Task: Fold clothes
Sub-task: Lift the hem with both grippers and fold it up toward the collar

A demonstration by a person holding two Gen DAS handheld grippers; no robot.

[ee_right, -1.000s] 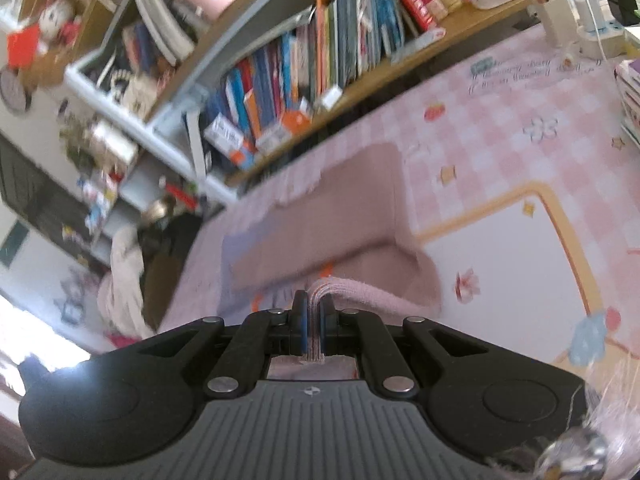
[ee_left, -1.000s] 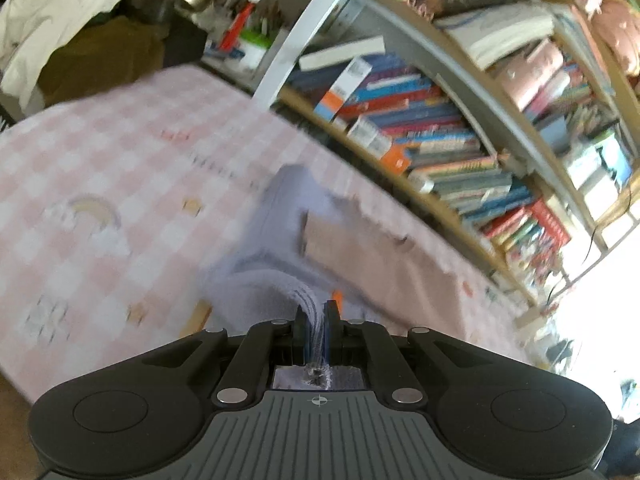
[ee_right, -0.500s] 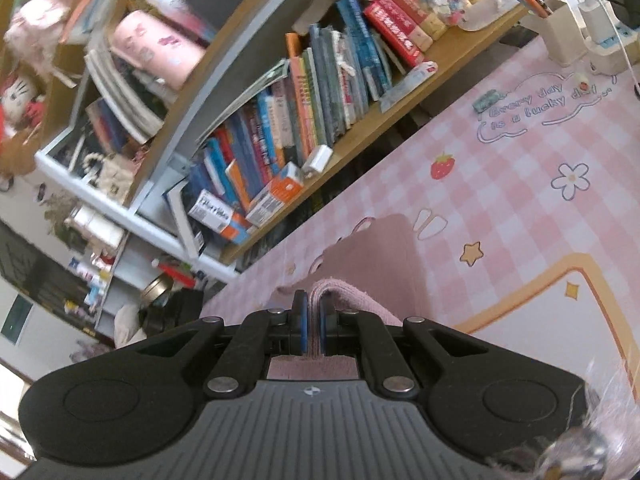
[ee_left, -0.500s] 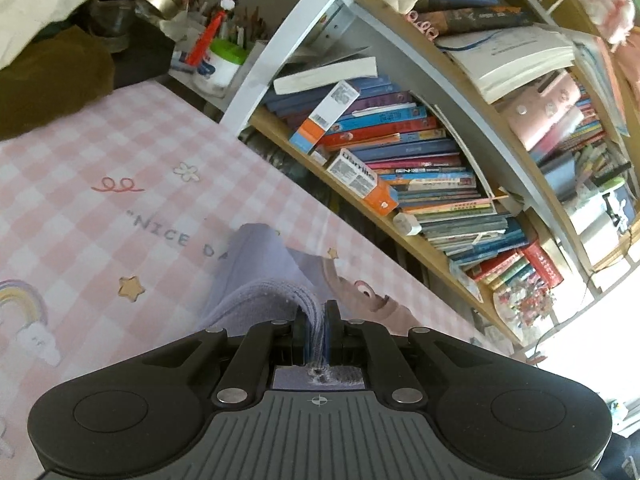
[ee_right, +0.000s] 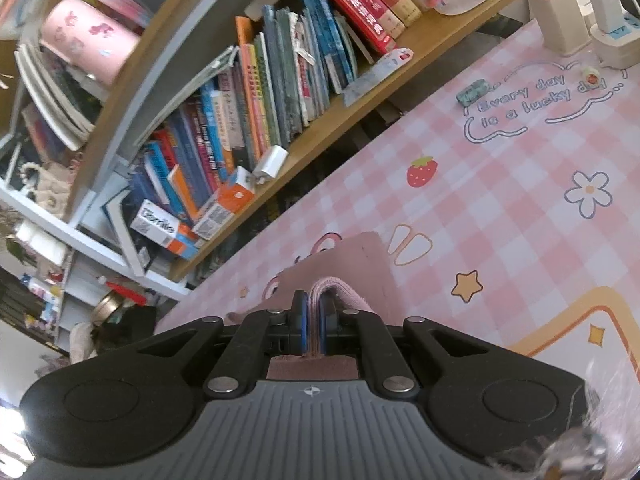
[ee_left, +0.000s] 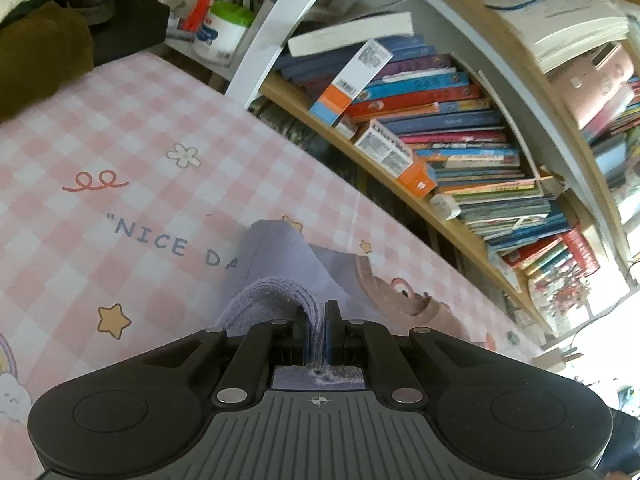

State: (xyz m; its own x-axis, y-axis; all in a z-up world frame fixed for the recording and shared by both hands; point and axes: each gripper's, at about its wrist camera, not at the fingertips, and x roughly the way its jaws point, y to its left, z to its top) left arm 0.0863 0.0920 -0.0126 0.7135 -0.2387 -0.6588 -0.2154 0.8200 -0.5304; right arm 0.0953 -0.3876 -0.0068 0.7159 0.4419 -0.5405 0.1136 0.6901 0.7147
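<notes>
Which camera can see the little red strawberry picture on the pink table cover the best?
The right wrist view. The strawberry is printed clear and unblocked on the pink checked table cover, beside the flower drawing. The left wrist view doesn't show it at all; there you only see the "NICE DA" lettering, stars and a flower.

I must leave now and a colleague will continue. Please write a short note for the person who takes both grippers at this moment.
Left gripper: shut on the lavender part of the garment.
Right gripper: shut on its pink part.
The garment hangs from both grippers onto the pink checked mat, near the bookshelf.
Done: both edges gripped and lifted.
Left: lay it down, finish the fold, release.
</notes>
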